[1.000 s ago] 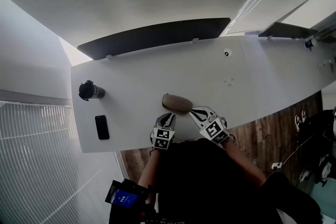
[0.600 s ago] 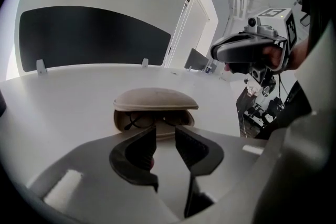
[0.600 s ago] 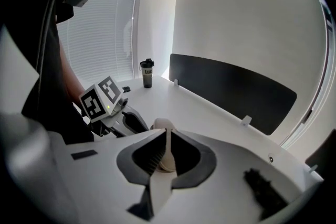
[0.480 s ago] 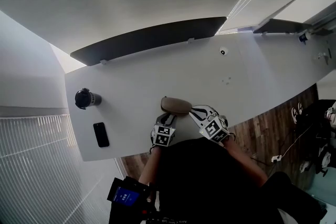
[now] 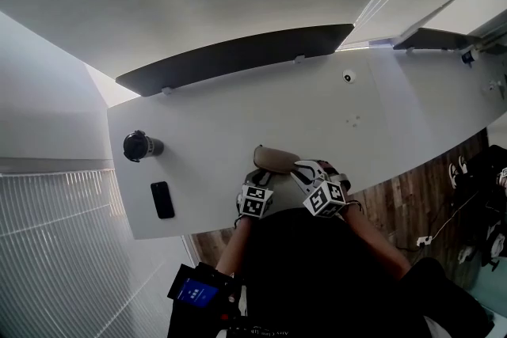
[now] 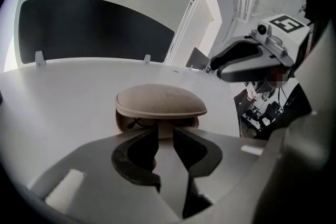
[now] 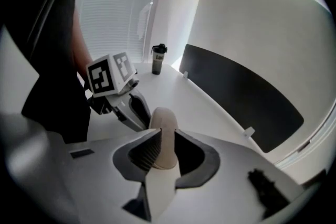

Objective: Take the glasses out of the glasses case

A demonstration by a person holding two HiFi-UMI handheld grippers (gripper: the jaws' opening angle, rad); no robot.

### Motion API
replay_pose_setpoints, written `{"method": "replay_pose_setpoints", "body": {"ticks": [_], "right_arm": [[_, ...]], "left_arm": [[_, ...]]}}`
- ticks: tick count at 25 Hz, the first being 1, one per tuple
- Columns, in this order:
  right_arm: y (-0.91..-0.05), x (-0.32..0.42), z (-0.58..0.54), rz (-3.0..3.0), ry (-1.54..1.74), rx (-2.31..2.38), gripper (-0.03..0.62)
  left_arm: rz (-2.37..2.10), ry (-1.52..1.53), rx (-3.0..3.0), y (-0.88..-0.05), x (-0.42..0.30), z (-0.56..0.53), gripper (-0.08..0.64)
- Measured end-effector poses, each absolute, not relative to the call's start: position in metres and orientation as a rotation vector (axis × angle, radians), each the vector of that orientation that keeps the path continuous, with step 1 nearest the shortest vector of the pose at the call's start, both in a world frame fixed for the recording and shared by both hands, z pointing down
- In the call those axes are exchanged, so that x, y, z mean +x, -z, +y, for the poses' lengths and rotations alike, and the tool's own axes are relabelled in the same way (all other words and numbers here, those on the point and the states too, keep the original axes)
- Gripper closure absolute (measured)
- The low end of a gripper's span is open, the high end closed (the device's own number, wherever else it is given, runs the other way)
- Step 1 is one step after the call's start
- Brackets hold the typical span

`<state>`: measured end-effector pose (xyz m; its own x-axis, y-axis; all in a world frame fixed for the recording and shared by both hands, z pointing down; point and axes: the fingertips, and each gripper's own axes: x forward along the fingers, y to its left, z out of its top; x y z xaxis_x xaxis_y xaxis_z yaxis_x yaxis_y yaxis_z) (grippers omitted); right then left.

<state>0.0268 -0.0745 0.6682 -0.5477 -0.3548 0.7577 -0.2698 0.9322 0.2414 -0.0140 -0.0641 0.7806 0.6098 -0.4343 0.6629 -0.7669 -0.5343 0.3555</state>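
Observation:
The tan glasses case (image 5: 275, 158) lies on the white table (image 5: 214, 115) near its front edge. In the left gripper view the case (image 6: 160, 102) has its lid slightly raised, and something dark shows in the gap. My left gripper (image 5: 257, 176) sits at the case's near long side. Its jaws are closing, tips (image 6: 166, 134) a narrow gap apart right in front of the lower shell, gripping nothing. My right gripper (image 5: 304, 169) is at the case's right end. Its jaws (image 7: 167, 149) are opening with the end of the case (image 7: 164, 134) between them.
A black bottle (image 5: 141, 146) and a black phone (image 5: 162, 199) lie at the table's left. A long black panel (image 5: 238, 55) stands along the back edge. A small round fitting (image 5: 348, 77) sits at the back right. My body is close against the table's front edge.
Both grippers have edged down and in toward the case. The right jaws now reach around its right end. The case has kept its place on the table.

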Motion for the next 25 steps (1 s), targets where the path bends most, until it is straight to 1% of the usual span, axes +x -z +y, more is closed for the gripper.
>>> {"method": "replay_pose_setpoints", "body": {"ticks": [2, 3, 5, 10, 20, 25], "right_arm": [[-0.682, 0.02, -0.065, -2.144, 0.201, 0.379, 0.484], [-0.689, 0.017, -0.06, -2.133, 0.209, 0.358, 0.457], [-0.7, 0.015, -0.055, -2.121, 0.185, 0.336, 0.43], [-0.707, 0.012, -0.057, -2.1, 0.175, 0.333, 0.422], [-0.722, 0.014, -0.066, -2.022, 0.23, 0.354, 0.413], [-0.736, 0.015, -0.066, -1.998, 0.238, 0.341, 0.412]], "left_arm": [[-0.922, -0.696, 2.189, -0.784, -0.017, -0.06, 0.468], [-0.914, -0.708, 2.185, -0.786, -0.019, -0.058, 0.468], [-0.898, -0.72, 2.183, -0.788, -0.02, -0.055, 0.457], [-0.885, -0.696, 2.193, -0.781, -0.016, -0.06, 0.434], [-0.906, -0.667, 2.2, -0.775, -0.013, -0.068, 0.429], [-0.891, -0.655, 2.198, -0.773, -0.012, -0.067, 0.411]]}}
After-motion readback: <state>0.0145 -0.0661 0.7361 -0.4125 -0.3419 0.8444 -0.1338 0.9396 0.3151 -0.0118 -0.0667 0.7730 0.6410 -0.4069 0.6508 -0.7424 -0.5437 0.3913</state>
